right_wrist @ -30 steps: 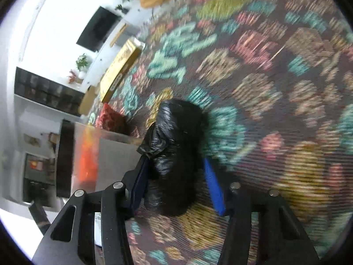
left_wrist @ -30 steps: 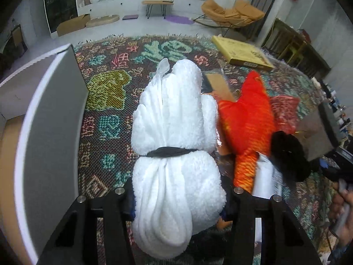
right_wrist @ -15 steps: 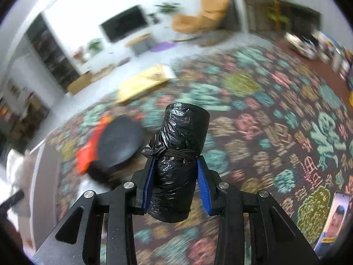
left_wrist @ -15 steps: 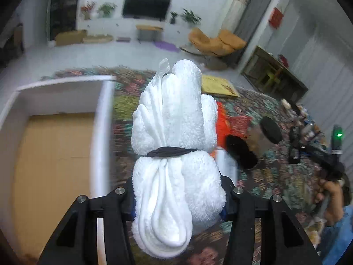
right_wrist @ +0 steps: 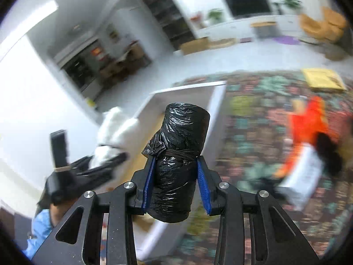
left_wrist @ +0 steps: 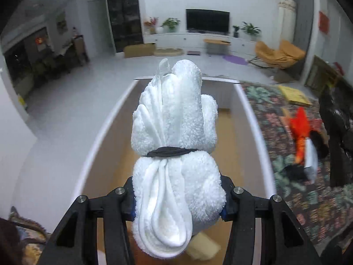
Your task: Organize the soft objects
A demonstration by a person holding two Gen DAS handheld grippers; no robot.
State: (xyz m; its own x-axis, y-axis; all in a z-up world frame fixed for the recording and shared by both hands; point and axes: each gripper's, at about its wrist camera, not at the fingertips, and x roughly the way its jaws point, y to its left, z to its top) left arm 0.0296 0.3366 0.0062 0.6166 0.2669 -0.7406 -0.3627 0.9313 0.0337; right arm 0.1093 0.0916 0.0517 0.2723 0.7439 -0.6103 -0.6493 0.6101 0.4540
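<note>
My left gripper (left_wrist: 177, 195) is shut on a white rolled towel (left_wrist: 174, 137) tied with a black band, held above the open white box (left_wrist: 249, 114) with a wooden floor. My right gripper (right_wrist: 175, 185) is shut on a black plastic-bag roll (right_wrist: 178, 154), held in the air to the right of the box (right_wrist: 214, 101). The towel (right_wrist: 114, 128) and the left gripper also show at the left of the right wrist view. The black roll (left_wrist: 337, 137) shows at the right edge of the left wrist view.
An orange soft toy (left_wrist: 301, 130) with a white piece and black items lies on the patterned rug (left_wrist: 308, 198) right of the box; it also shows in the right wrist view (right_wrist: 306, 128). A yellow flat box (left_wrist: 294, 96) lies farther back. A pale object (left_wrist: 203, 246) lies in the box.
My left gripper has swung left with the towel, from over the rug to over the box. My right gripper has lifted the black roll off the rug and turned toward the box.
</note>
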